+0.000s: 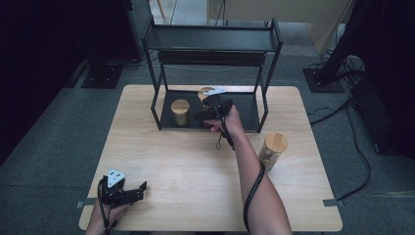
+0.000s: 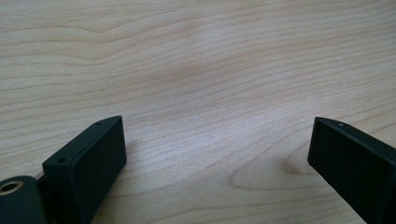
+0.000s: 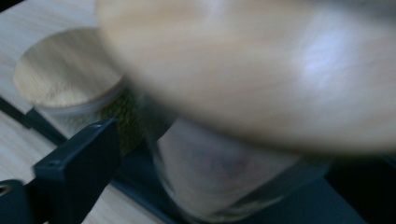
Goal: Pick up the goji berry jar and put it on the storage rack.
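**Inspector:** High view first. Your right claw is at the lower shelf of the black rack, against the jar at the back of that shelf. A second jar stands just to its left on the same shelf, and a third jar waits on the bench, well apart to the right.

**Operator:** Has the right claw let go?

**Inspector:** I judge so; its jaws look spread around the jar, not pinching it. Back your hand straight out along the shelf, level, so neither jaw clips the wooden lid or the neighbour.

**Operator:** And the left?

**Inspector:** Left gripper view: your left claw is spread wide with nothing between the jaws, low over bare bench. In the high view it sits at the near left corner. Leave it there.

**Operator:** Right gripper view?

**Inspector:** Blurred. The jar sits very close: clear glass wall, a broad pale wooden lid, dark contents I cannot identify. One jaw stands apart at its left side. The second jar is just beyond, same build, greenish-brown fill. Both stand upright on the dark shelf floor. Glass is slick, so withdraw slowly.
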A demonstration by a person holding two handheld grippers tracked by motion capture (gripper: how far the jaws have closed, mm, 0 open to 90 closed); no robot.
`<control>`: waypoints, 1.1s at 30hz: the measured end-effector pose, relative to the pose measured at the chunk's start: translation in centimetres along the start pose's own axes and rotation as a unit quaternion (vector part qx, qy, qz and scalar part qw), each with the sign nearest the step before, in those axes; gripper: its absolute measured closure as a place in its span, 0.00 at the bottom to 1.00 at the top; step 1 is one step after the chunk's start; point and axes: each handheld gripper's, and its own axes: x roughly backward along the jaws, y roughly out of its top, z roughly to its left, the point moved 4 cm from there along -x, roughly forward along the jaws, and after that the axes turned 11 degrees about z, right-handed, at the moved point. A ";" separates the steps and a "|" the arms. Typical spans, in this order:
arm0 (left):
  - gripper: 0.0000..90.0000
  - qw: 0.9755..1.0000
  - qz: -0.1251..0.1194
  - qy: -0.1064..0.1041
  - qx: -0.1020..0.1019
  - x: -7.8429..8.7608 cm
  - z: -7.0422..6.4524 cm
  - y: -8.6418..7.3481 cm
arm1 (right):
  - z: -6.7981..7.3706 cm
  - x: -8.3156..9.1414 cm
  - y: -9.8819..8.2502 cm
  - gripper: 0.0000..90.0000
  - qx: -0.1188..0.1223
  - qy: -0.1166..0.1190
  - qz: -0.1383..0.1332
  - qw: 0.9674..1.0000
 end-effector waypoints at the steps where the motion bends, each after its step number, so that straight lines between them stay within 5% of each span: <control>1: 0.05 1.000 -0.001 0.000 0.001 0.0 0.0 0.0 | 0.1 0.0 -0.2 0.00 -0.001 0.004 0.000 1.000; 8: 0.05 1.000 -0.001 0.001 0.001 0.0 0.0 0.0 | 0.0 0.0 -1.5 0.00 -0.021 0.009 -0.006 1.000; 33: 0.05 1.000 0.000 0.004 0.000 0.0 -0.1 0.0 | 1.5 -1.7 -8.2 0.01 -0.028 0.028 0.003 0.999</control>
